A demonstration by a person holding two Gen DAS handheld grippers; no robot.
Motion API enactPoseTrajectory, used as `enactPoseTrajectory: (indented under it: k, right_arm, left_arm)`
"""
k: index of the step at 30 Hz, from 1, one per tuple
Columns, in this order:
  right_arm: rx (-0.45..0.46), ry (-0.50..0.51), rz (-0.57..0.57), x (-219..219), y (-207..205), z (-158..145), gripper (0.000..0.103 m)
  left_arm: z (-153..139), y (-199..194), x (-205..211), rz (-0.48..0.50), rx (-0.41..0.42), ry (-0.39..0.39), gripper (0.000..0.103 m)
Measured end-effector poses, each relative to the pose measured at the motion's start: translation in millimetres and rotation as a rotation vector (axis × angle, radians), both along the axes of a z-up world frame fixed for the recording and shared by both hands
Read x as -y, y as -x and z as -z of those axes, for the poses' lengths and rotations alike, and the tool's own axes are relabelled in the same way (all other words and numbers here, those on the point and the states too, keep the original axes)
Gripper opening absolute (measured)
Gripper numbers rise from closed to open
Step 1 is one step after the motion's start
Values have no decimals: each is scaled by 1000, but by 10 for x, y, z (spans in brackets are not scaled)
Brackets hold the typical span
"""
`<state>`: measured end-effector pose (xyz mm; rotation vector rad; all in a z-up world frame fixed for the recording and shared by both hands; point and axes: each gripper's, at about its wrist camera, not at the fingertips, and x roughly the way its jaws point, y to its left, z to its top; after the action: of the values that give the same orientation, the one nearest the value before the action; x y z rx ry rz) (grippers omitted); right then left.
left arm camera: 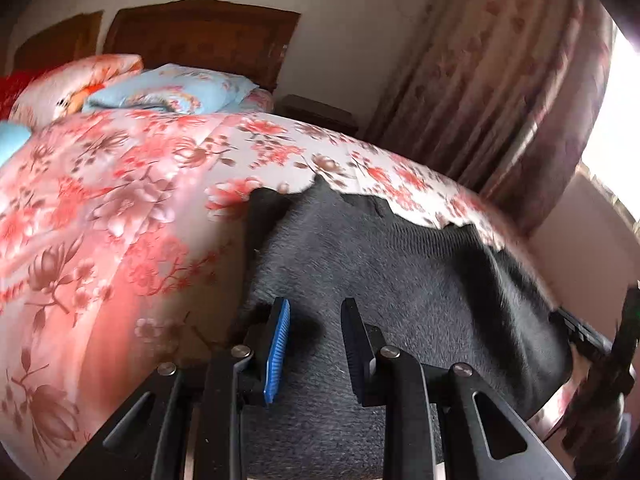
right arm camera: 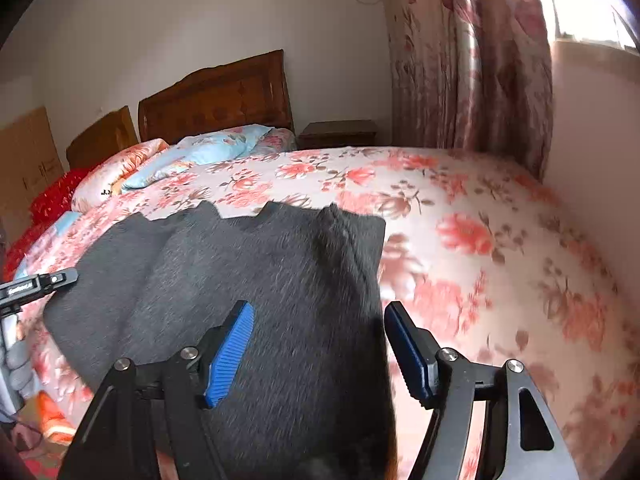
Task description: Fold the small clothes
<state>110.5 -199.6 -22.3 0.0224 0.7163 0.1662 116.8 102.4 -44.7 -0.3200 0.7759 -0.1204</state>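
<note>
A dark grey knitted garment [left arm camera: 380, 264] lies spread on the floral bedspread [left arm camera: 120, 200]; it also shows in the right wrist view [right arm camera: 260, 272]. My left gripper [left arm camera: 316, 308] is open, its blue-padded fingers straddling the garment's near left part, nothing between them. My right gripper [right arm camera: 320, 312] is open over the garment's near right edge, also empty. The right gripper's body shows at the far right of the left wrist view [left arm camera: 592, 344]; the left one shows at the left of the right wrist view [right arm camera: 36, 284].
Pillows [right arm camera: 224, 146] and a wooden headboard [right arm camera: 216, 100] stand at the bed's far end. A nightstand [right arm camera: 338, 132] and floral curtains [right arm camera: 472, 60] are on the right. The bedspread [right arm camera: 480, 240] stretches right of the garment.
</note>
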Motion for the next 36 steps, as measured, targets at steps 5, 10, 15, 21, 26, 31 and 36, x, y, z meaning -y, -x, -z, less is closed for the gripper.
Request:
enactPoseTrajectory:
  k: [5, 10, 15, 21, 26, 31, 36]
  right_arm:
    - [-83, 11, 20, -17, -157, 255, 103]
    - [-61, -6, 28, 56, -140, 186, 103]
    - [-43, -2, -1, 40, -334, 17, 103]
    - [-116, 34, -56, -25, -705, 61, 82]
    - [-148, 175, -117, -108, -785, 7, 63]
    - [-178, 216, -167, -147, -843, -12, 62]
    - [-221, 201, -167, -119, -902, 129, 58]
  left_arm:
    - [-26, 3, 28, 22, -9, -28, 27]
    - [-93, -77, -63, 23, -28, 36, 27]
    - [-150, -250, -38, 36, -45, 60, 27]
    - [-98, -462, -21, 54, -106, 63, 27]
    - [-191, -589, -30, 83, -127, 28, 27]
    - [-188, -775, -22, 101, -150, 9, 27]
    - [-87, -945, -19, 107, -202, 9, 27]
